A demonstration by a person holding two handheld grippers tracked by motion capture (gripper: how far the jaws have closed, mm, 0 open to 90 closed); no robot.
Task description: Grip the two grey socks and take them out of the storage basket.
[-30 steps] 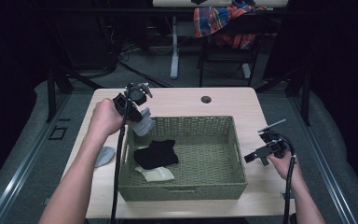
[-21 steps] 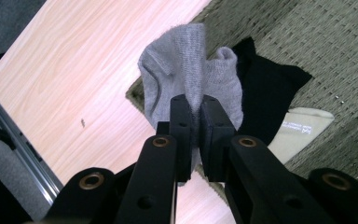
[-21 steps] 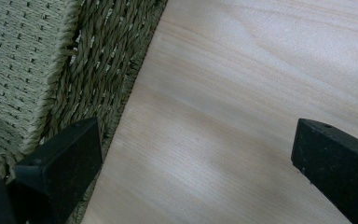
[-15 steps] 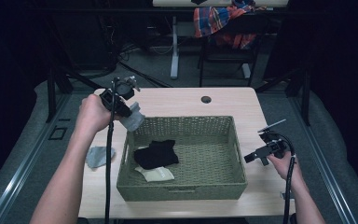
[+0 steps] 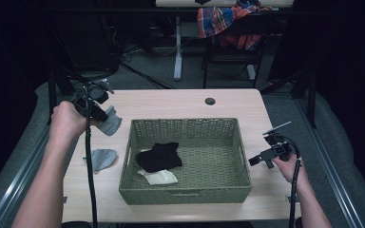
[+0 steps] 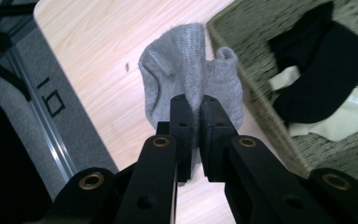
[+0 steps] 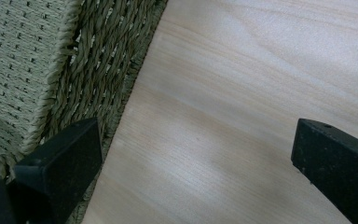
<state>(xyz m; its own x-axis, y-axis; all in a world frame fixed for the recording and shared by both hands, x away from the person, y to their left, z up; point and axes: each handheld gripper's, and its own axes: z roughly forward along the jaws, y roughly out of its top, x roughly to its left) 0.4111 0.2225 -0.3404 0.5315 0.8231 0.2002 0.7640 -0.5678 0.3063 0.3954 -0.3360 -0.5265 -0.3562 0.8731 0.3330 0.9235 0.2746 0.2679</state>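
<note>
Viewing from above, I see the pale wood-grain table (image 5: 185, 102) carrying a rectangular woven basket (image 5: 186, 194), which lies between my two tongs. My right gripper (image 5: 259, 159) hovers just beside the basket's braided right wall, jaws spread wide with nothing between them. My left gripper (image 6: 193, 114) has its jaws pressed together, pinching a soft knitted grey sock (image 6: 186, 70) that hangs above the table left of the basket. A second grey sock (image 5: 102, 158) lies flat below it. Inside the basket rest a black sock (image 5: 160, 156) and a cream one (image 5: 160, 177).

Left gripper (image 5: 96, 114) is pinching its fingers (image 6: 181, 122) tight, arm stretched out; right gripper (image 5: 259, 159) is sitting with fingers (image 7: 65, 158) spread wide.
</note>
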